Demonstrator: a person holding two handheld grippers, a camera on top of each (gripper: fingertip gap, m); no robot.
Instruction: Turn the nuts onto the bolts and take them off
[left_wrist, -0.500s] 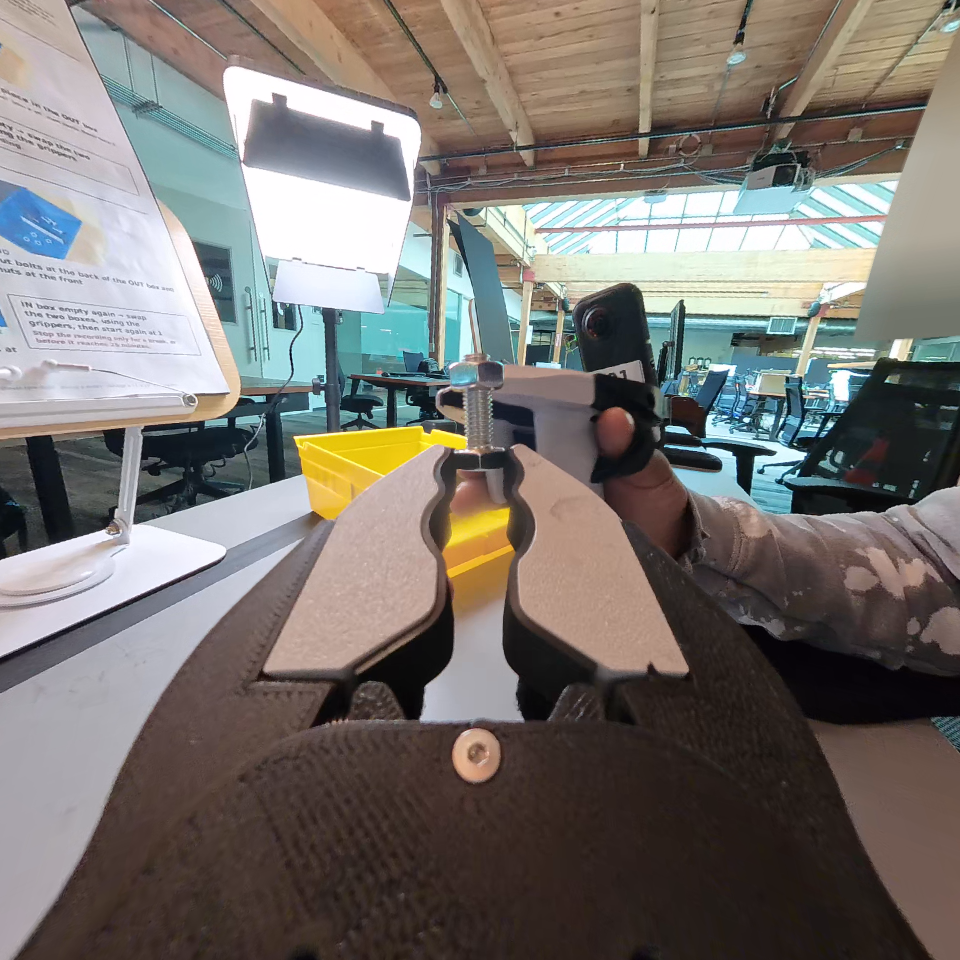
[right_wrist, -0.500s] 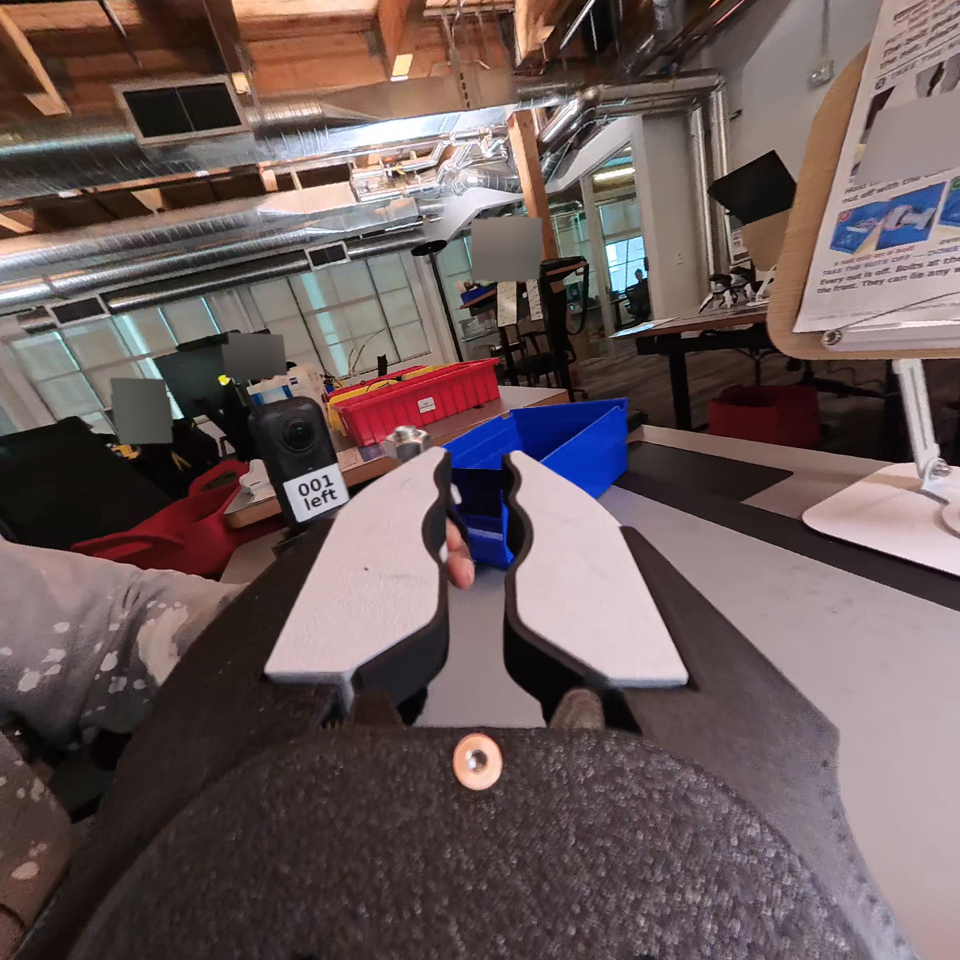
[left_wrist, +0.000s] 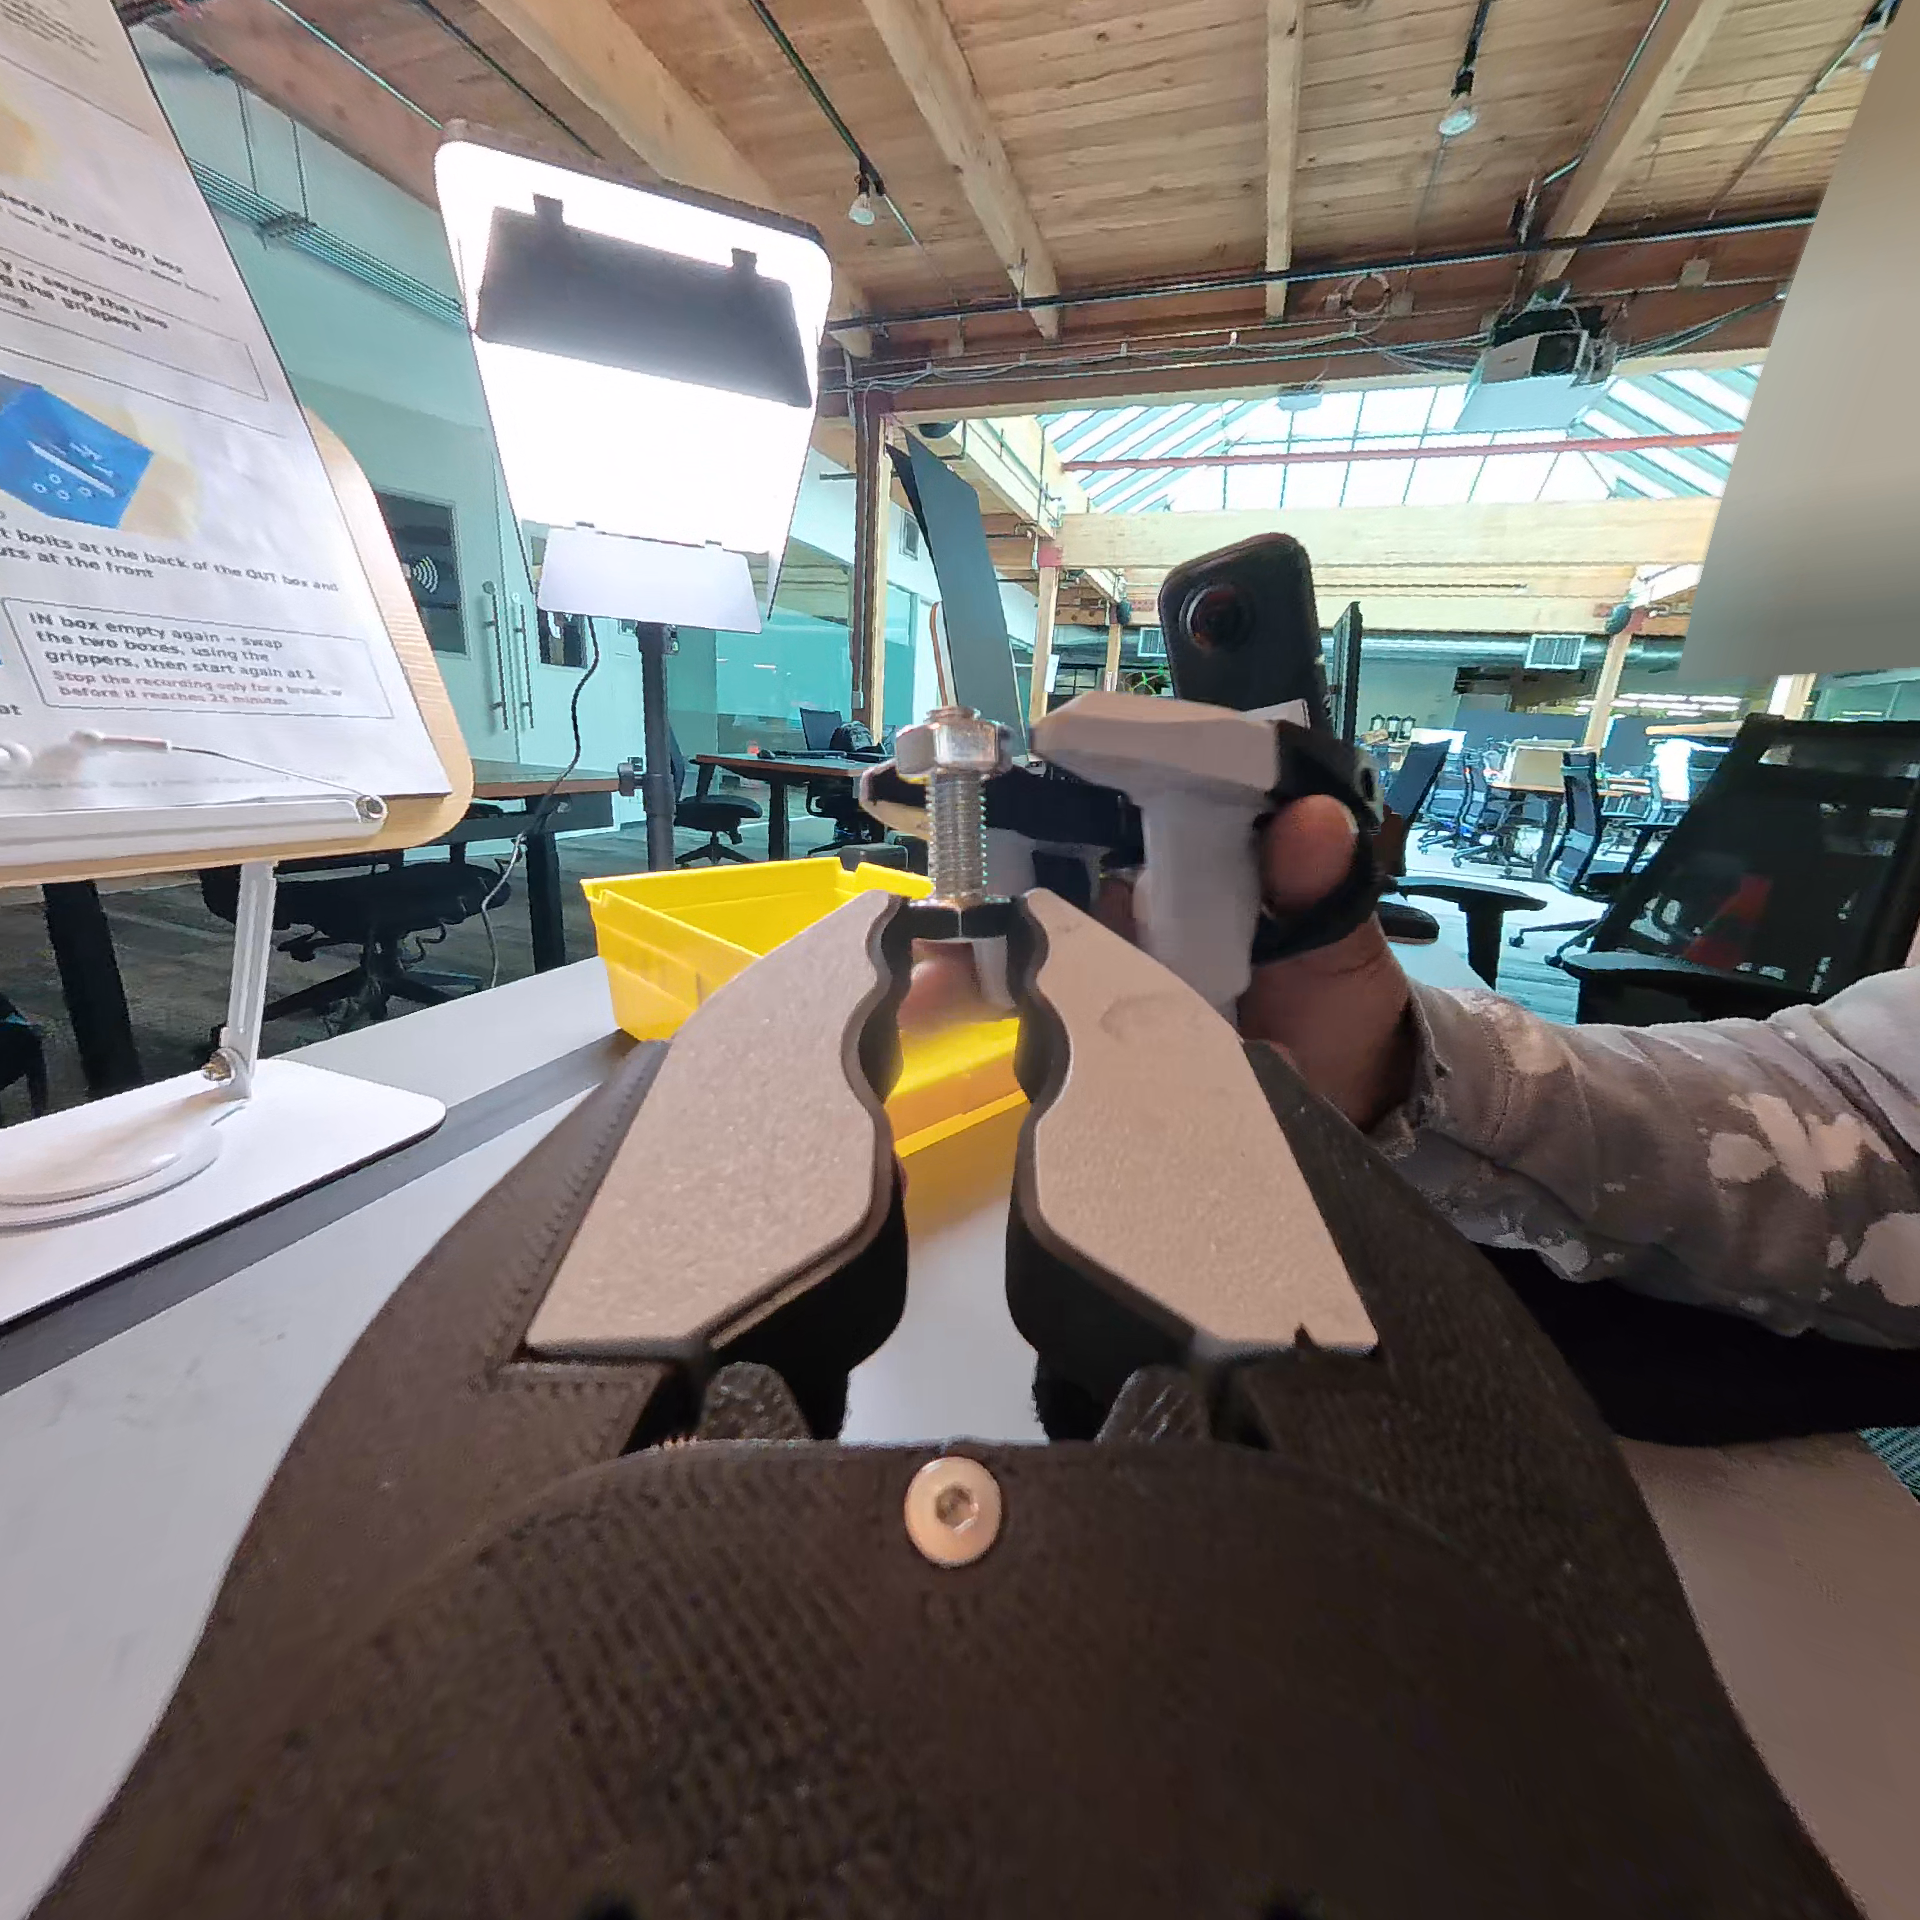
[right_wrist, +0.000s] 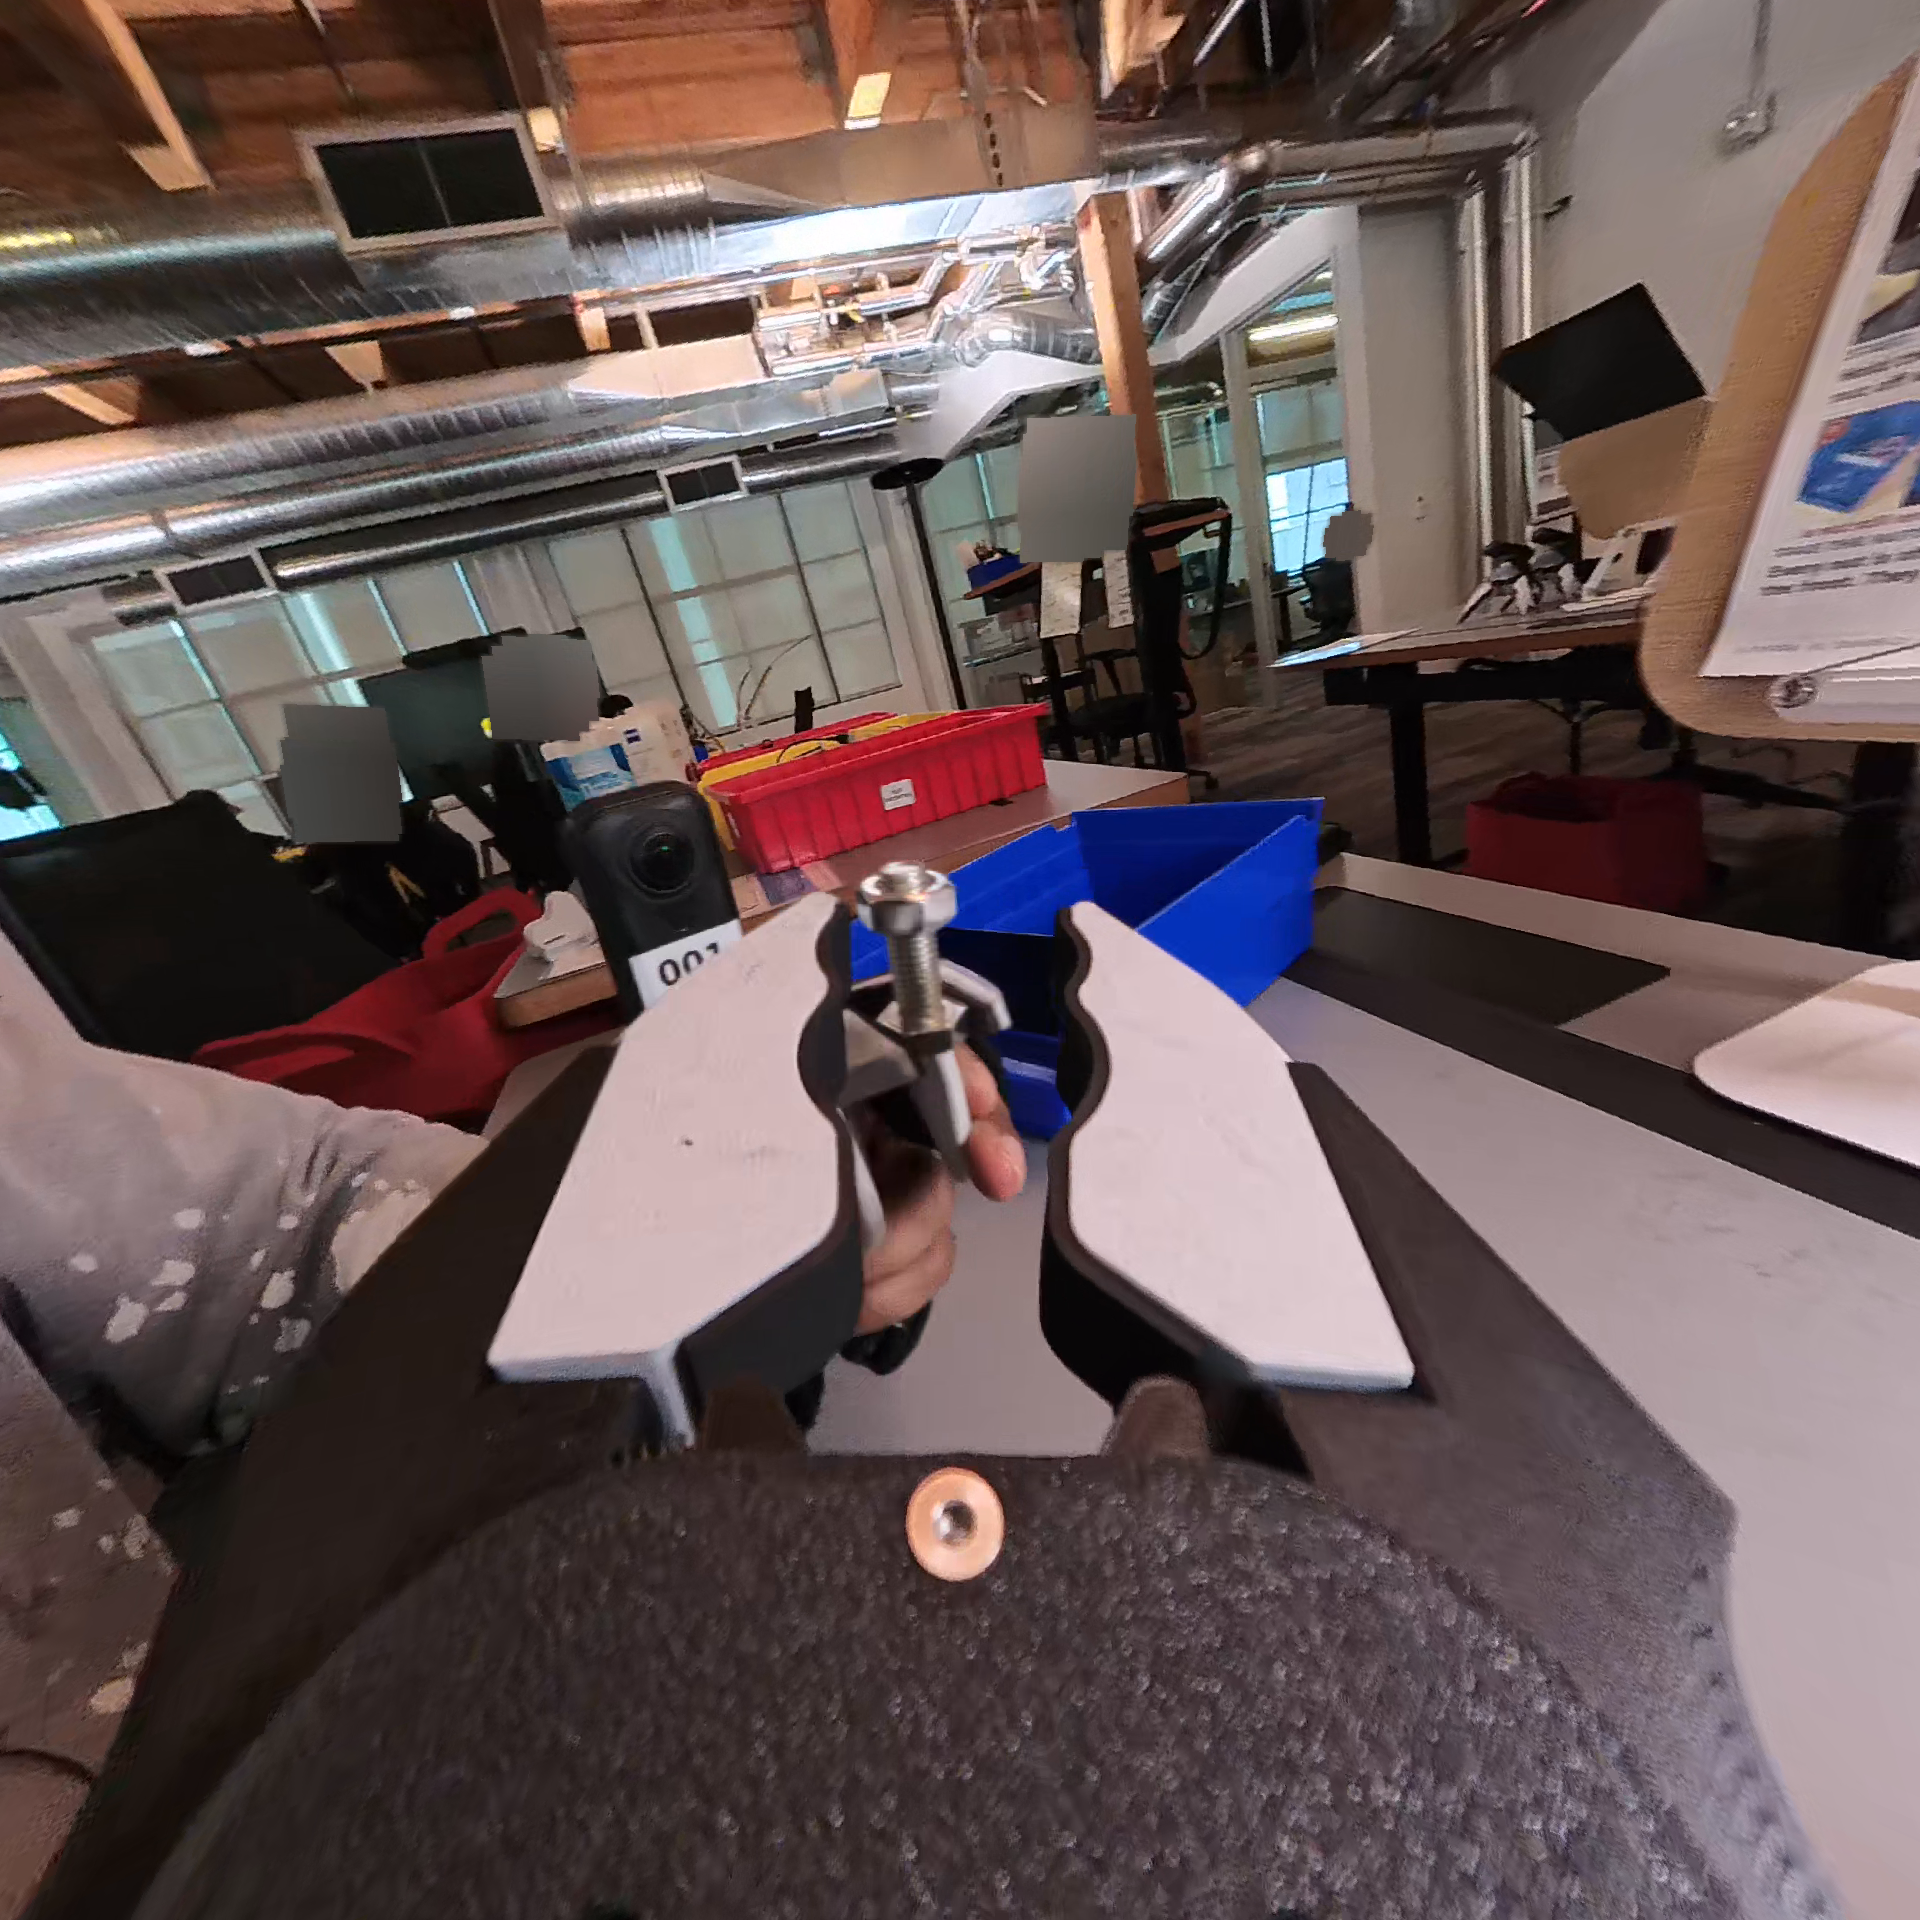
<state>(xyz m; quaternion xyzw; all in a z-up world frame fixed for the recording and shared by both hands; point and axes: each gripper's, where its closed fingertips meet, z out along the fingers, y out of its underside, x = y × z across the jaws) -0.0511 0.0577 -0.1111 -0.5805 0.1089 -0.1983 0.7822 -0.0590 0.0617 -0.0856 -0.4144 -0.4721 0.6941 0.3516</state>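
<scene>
A steel bolt (left_wrist: 954, 844) stands upright, threads up, with a hex nut (left_wrist: 954, 750) on its top end. My left gripper (left_wrist: 956, 916) is shut on the bolt's head and holds it above the table. In the right wrist view my right gripper (right_wrist: 951, 930) is open, its fingers standing either side of the nut (right_wrist: 906, 902) and bolt (right_wrist: 916, 982) without touching them. The left gripper (right_wrist: 925, 1029) shows there under the bolt. The right gripper's grey body (left_wrist: 1153, 764) sits just behind the nut in the left wrist view.
A yellow bin (left_wrist: 727, 935) stands behind the left gripper, a blue bin (right_wrist: 1195, 883) behind the right one. A paper stand (left_wrist: 156, 520) with a white base is on the grey table (left_wrist: 208, 1455). A light panel (left_wrist: 634, 384) and red bins (right_wrist: 883, 790) stand farther off. Both grippers' tips are close together, under 4 cm apart.
My right gripper has opened wider and shifted, so the nut and bolt now sit between its fingers instead of left of them. The left gripper still holds the bolt.
</scene>
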